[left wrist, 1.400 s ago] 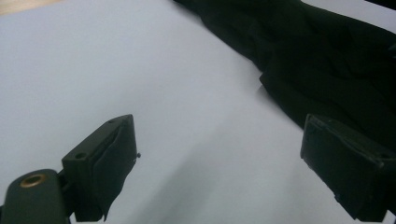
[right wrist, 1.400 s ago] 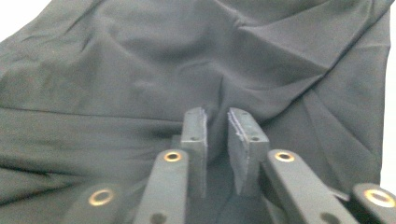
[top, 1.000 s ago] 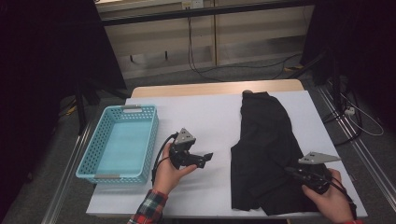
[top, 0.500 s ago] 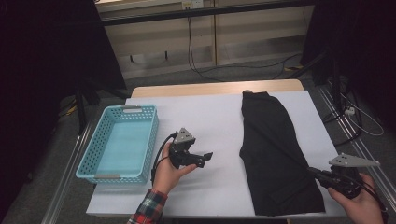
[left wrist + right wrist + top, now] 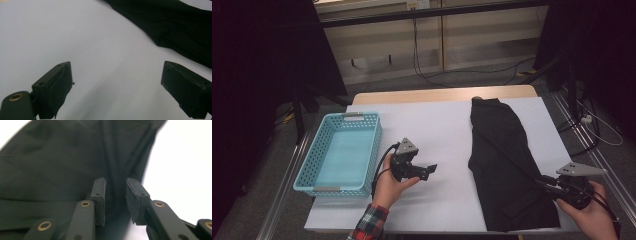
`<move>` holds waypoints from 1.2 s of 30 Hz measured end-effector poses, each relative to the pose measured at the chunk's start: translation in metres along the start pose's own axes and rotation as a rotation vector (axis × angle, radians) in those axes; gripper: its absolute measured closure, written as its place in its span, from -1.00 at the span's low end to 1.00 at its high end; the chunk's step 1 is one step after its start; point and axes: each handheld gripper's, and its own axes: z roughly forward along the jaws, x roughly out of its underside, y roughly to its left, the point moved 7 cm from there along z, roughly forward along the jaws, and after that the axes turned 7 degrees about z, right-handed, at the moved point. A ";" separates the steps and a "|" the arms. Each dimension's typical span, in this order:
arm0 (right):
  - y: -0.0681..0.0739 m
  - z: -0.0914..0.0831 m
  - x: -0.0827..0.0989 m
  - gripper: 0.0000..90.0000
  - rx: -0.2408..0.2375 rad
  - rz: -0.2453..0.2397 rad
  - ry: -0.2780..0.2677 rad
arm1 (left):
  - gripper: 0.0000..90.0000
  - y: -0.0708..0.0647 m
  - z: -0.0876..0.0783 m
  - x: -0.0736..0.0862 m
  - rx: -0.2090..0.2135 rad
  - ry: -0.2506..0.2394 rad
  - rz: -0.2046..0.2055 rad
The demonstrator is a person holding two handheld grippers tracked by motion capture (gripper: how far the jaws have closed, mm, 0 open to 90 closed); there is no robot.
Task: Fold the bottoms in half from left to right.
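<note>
White table (image 5: 437, 125) fills mid-frame in our high view, with the black garment (image 5: 504, 165) laid flat right of centre. Our right gripper (image 5: 115, 200), lower right, has just been parting its jaws and has released the cloth edge. Our left gripper (image 5: 115, 87), centre-left, hangs released over bare table beside the blue basket (image 5: 339, 152).

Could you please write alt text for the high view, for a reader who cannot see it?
A black garment lies flat on the right of a white table, with the right gripper at its near right edge, jaws slightly apart. The left gripper hovers open at mid-table beside an empty blue basket.
</note>
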 end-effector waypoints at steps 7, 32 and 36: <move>0.026 0.007 0.006 0.31 -0.077 -0.045 0.028 | -0.77 0.000 -0.001 0.001 -0.003 0.002 0.011; 0.009 -0.014 0.024 0.51 -0.105 -0.024 0.026 | -0.78 0.002 0.004 0.002 0.007 0.009 -0.002; 0.013 -0.007 0.009 0.25 -0.085 -0.024 -0.006 | -0.79 0.003 0.001 0.005 0.001 0.016 0.003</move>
